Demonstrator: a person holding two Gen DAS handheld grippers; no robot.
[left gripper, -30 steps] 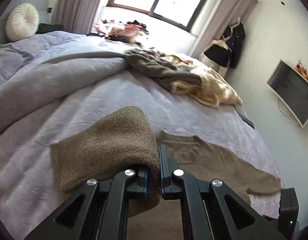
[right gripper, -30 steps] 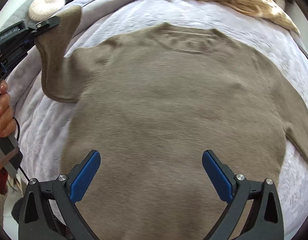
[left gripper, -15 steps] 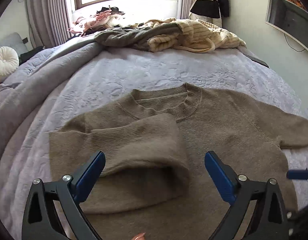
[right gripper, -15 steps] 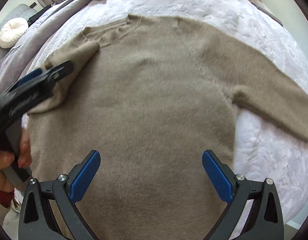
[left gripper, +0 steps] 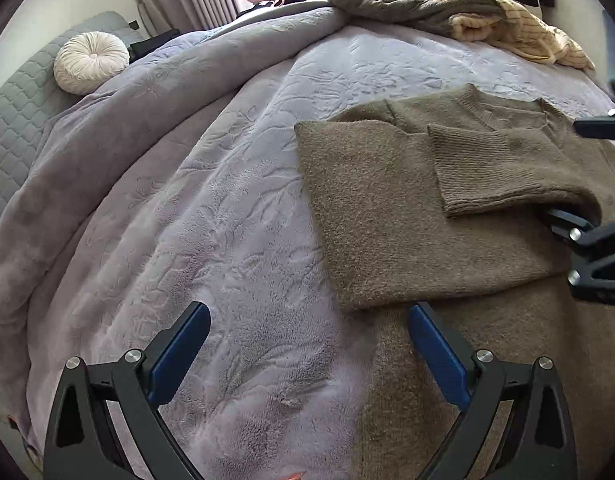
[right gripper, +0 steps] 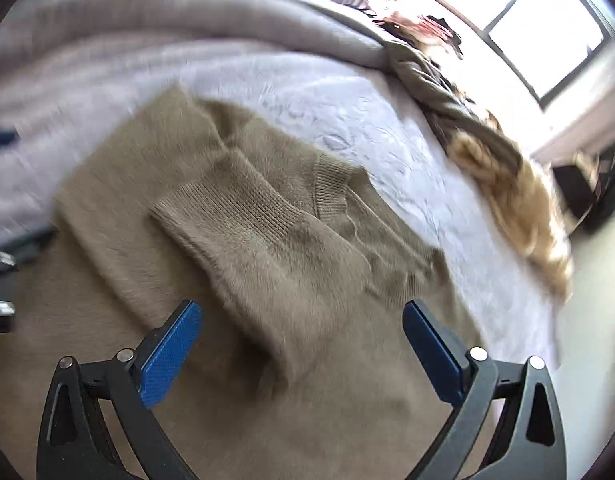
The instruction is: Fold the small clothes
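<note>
Lilac bedspread [left gripper: 235, 208] covers the bed, with a round cushion [left gripper: 90, 62] at the far left corner and a heap of clothes [left gripper: 487, 20] at the far edge. From the left wrist, my left tongs [left gripper: 309, 354] hang open over the spread beside the sweater [left gripper: 387, 216], gripping nothing; its sleeve [left gripper: 503, 168] lies folded across the chest, and my right tongs [left gripper: 579, 184] straddle the sleeve.

From the blurred right wrist, my right tongs [right gripper: 301, 350] are closing around the sleeve [right gripper: 275, 248], pads not yet pressing.
</note>
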